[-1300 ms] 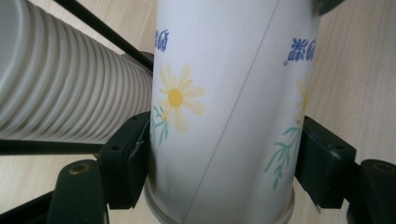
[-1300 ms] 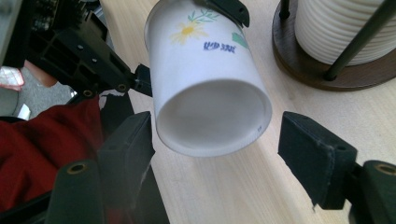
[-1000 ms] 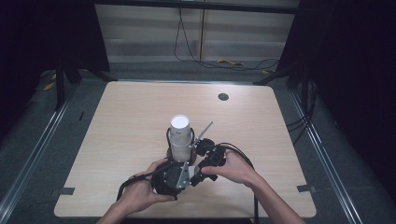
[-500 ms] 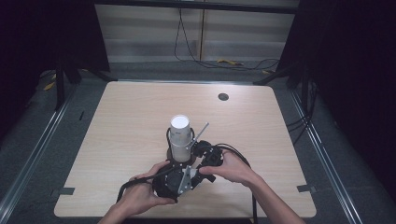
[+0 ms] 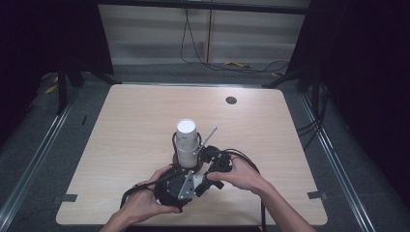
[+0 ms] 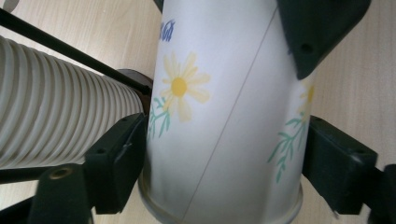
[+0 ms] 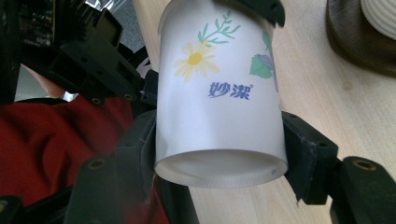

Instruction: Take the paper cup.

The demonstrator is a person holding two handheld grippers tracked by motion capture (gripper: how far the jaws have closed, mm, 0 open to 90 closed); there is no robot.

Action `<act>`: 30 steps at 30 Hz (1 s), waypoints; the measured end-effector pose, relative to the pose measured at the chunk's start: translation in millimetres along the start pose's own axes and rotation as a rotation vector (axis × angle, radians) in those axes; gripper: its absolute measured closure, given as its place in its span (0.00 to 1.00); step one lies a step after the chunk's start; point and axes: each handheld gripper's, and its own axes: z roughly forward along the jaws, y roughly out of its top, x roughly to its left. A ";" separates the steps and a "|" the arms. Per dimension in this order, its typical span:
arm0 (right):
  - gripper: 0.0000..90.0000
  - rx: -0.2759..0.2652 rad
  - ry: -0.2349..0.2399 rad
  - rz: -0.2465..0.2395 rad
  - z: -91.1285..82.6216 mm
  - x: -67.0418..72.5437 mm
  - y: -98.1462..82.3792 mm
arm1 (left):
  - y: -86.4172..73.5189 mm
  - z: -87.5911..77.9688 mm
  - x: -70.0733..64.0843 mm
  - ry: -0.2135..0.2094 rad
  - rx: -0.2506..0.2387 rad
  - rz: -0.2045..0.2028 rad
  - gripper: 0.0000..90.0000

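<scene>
Right gripper view: the right claw (image 7: pixel 219 154), its jaws just closing, pinches a flowered paper cup (image 7: pixel 217 93) at frame centre; the left claw (image 6: pixel 219 154) clamps the same cup beside a ribbed white cylinder (image 6: pixel 51 102) on the worktop (image 5: pixel 270 130).

One paper cup (image 7: pixel 219 93), two tools (image 5: pixel 193 176)

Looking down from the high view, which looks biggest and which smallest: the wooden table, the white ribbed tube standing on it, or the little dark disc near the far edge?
Largest to smallest:
1. wooden table
2. white ribbed tube
3. dark disc; it lies farther from the camera, but the gap is plain.
</scene>
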 end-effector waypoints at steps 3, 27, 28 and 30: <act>0.39 0.006 -0.003 0.008 -1.0 0.9 -1.5 | -3.6 -0.9 1.1 -0.007 -0.005 -0.005 0.19; 0.40 -0.112 -0.038 0.032 -15.2 -2.7 -25.6 | -35.8 -39.2 24.2 -0.002 -0.229 -0.200 0.18; 0.40 -0.116 -0.038 0.023 -15.0 -3.2 -26.8 | -37.3 -41.4 25.2 -0.007 -0.241 -0.213 0.18; 0.40 -0.135 -0.048 0.023 -15.1 -3.0 -30.7 | -39.7 -45.2 27.5 -0.011 -0.276 -0.240 0.18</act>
